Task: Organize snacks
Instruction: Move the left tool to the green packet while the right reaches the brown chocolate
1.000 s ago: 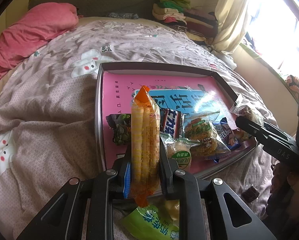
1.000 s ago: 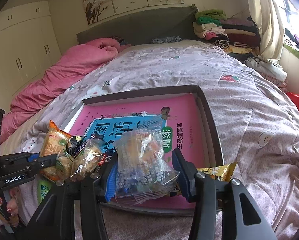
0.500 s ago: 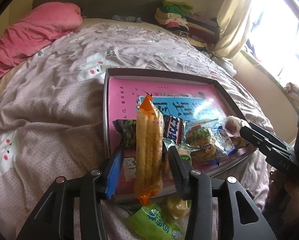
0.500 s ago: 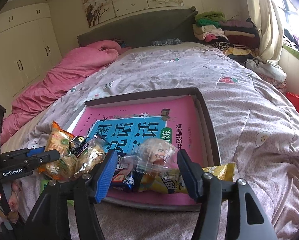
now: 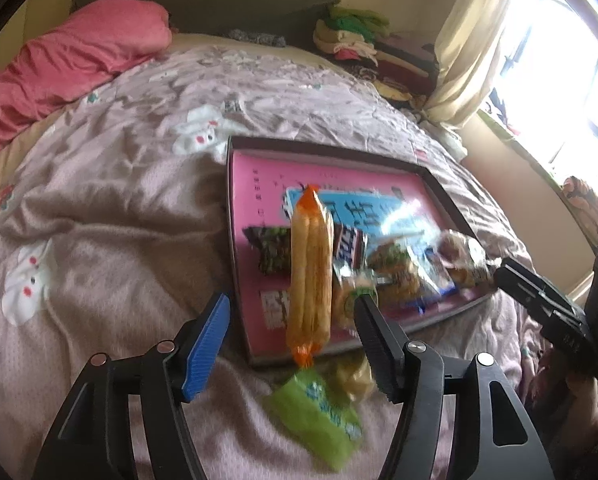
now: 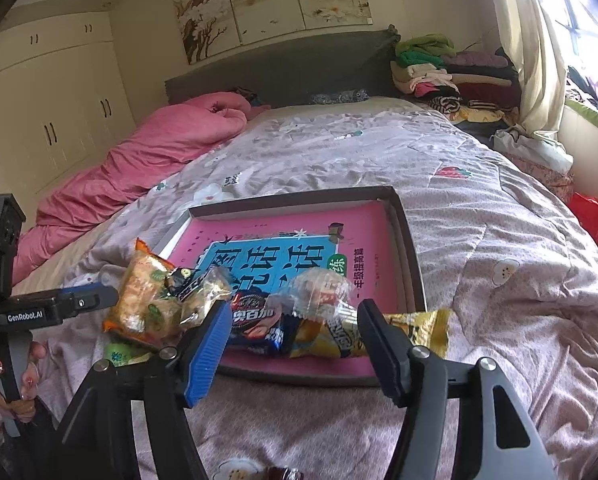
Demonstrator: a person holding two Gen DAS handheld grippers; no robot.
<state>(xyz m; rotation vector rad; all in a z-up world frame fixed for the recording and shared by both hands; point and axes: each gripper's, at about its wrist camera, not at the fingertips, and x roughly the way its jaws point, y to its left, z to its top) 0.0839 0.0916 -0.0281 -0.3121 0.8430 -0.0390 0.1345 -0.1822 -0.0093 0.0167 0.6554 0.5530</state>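
A shallow dark-rimmed tray (image 5: 327,148) (image 6: 291,200) with a pink and blue printed bottom lies on the bed, with several snack packets along its near side. My left gripper (image 5: 293,304) is open, its jaws still opening. The long orange wafer packet (image 5: 311,264) lies between them across the near rim, untouched by either pad. My right gripper (image 6: 295,308) is open too, jaws still widening. A clear cake packet (image 6: 319,288) rests on the tray just beyond it, free of the pads. A green packet (image 5: 319,412) lies on the quilt before the tray.
A yellow packet (image 6: 399,332) overhangs the tray's near right corner beside a dark blue one (image 6: 255,320). A pink duvet (image 6: 159,160) lies at the left. Folded clothes (image 6: 439,72) are stacked by the headboard. A hand (image 6: 27,360) holds the left gripper's handle.
Both grippers have opened and drawn back a little. The left let go of the orange wafer packet, the right let go of the clear cake packet; both packets now lie on the tray.
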